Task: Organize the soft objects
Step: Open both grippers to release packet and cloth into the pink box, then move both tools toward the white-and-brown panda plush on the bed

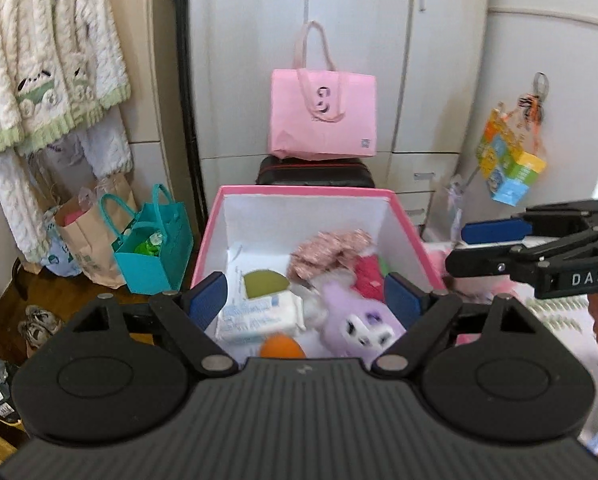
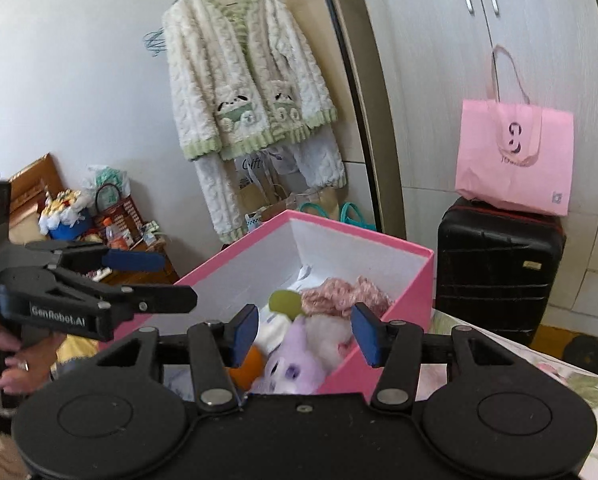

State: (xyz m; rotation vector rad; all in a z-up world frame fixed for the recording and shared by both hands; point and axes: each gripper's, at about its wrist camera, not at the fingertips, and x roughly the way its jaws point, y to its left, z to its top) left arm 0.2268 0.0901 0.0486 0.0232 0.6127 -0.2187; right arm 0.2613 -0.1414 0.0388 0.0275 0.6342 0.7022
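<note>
Both grippers hover empty over the open pink cardboard box (image 1: 213, 216).

Left gripper (image 1: 305, 300) spread wide; the lilac plush toy (image 1: 359, 320) lies inside, likely light and squashy, best pinched at its body; right gripper (image 2: 305, 334) parted, holding nothing.

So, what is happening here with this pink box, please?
A person holds a pair of tongs in each hand above a pink box that is being filled with soft things. A purple plush toy, a pink fluffy item and an orange ball already lie inside. The left tongs and the right tongs are both open and hold nothing.
</note>
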